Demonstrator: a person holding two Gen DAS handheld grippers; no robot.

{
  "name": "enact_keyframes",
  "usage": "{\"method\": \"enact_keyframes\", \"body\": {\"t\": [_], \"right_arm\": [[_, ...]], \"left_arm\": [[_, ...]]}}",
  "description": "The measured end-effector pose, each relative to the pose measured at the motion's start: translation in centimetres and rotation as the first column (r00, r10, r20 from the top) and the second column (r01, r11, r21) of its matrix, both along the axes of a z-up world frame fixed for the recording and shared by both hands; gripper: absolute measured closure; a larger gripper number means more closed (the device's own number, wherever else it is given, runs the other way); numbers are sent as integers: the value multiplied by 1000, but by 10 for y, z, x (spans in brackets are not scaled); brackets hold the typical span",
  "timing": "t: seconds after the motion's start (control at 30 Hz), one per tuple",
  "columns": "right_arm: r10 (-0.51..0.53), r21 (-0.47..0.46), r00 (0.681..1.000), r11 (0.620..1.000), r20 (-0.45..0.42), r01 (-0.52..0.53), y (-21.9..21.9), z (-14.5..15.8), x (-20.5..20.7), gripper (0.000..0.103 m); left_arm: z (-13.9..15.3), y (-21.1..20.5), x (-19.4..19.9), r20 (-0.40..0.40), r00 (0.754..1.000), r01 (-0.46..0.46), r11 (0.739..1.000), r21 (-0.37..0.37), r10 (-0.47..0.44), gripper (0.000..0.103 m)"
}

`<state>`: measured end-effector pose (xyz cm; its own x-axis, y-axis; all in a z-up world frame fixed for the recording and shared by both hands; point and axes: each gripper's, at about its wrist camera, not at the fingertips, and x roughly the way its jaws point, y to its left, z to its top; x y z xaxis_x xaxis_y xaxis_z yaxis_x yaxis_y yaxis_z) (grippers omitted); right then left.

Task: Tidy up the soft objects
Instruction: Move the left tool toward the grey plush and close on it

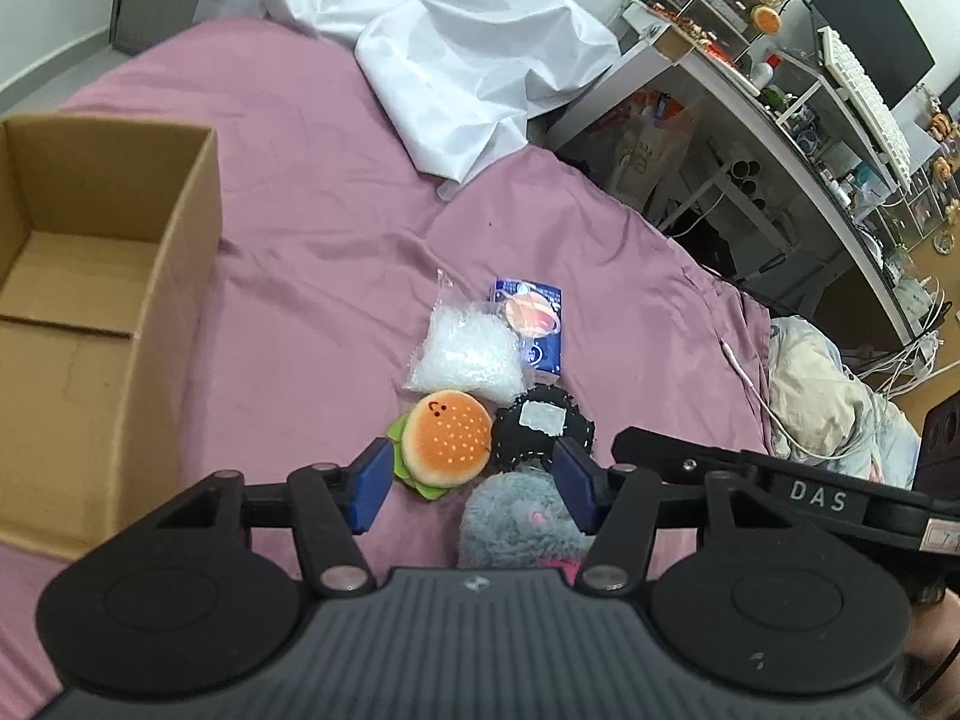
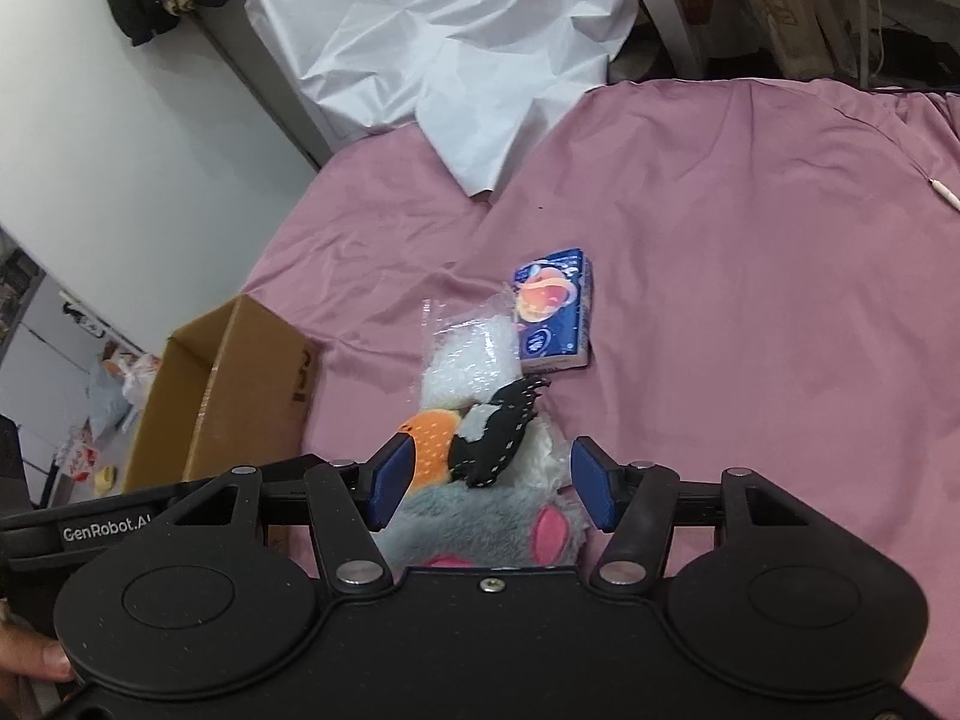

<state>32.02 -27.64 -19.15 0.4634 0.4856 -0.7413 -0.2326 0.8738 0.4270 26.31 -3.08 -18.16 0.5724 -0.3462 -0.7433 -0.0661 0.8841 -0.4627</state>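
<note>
A small pile of soft things lies on the pink bed sheet (image 1: 312,228): a burger plush (image 1: 443,443), a black stitched plush (image 1: 540,426), a grey furry plush with pink patches (image 1: 516,525), a clear bag of white filling (image 1: 465,354) and a blue tissue pack (image 1: 531,324). My left gripper (image 1: 471,483) is open above the burger and grey plush. My right gripper (image 2: 489,483) is open over the grey plush (image 2: 480,519), with the black plush (image 2: 498,432), the burger (image 2: 432,435), the bag (image 2: 468,360) and the tissue pack (image 2: 552,312) just ahead.
An open cardboard box (image 1: 90,300) stands on the bed at the left; it also shows in the right wrist view (image 2: 228,384). A white plastic sheet (image 1: 468,54) lies at the bed's far end. A cluttered desk (image 1: 810,120) and a crumpled cloth (image 1: 828,396) are to the right.
</note>
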Motion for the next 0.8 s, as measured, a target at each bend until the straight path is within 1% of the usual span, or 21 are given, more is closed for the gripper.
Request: {"method": "enact_keyframes", "body": {"t": [0.07, 0.2, 0.27, 0.37, 0.47, 0.6, 0.8], "right_arm": [[-23, 6, 1000, 1000, -13, 23, -2, -5, 2, 47], [-58, 8, 997, 998, -47, 58, -4, -16, 3, 56], [-59, 10, 996, 998, -68, 59, -4, -22, 1, 60], [-57, 0, 995, 998, -87, 57, -4, -27, -3, 60], [-57, 13, 994, 998, -98, 59, -5, -29, -12, 60], [-42, 29, 995, 999, -93, 45, -6, -27, -24, 61], [-58, 52, 993, 997, -100, 63, -12, -27, -36, 61]], "left_arm": [[-8, 0, 3, -22, 1000, -17, 1000, -16, 16, 45], [-21, -2, 5, -59, 998, -30, 998, -47, 28, 45], [-26, -3, 4, -71, 997, -30, 998, -59, 26, 49], [-32, -1, 2, -100, 994, -43, 996, -81, 35, 53], [-36, 0, -3, -125, 991, -57, 994, -95, 45, 54], [-35, 0, -11, -134, 990, -49, 993, -111, 34, 54], [-32, -4, -25, -144, 989, -38, 992, -119, 20, 54]]}}
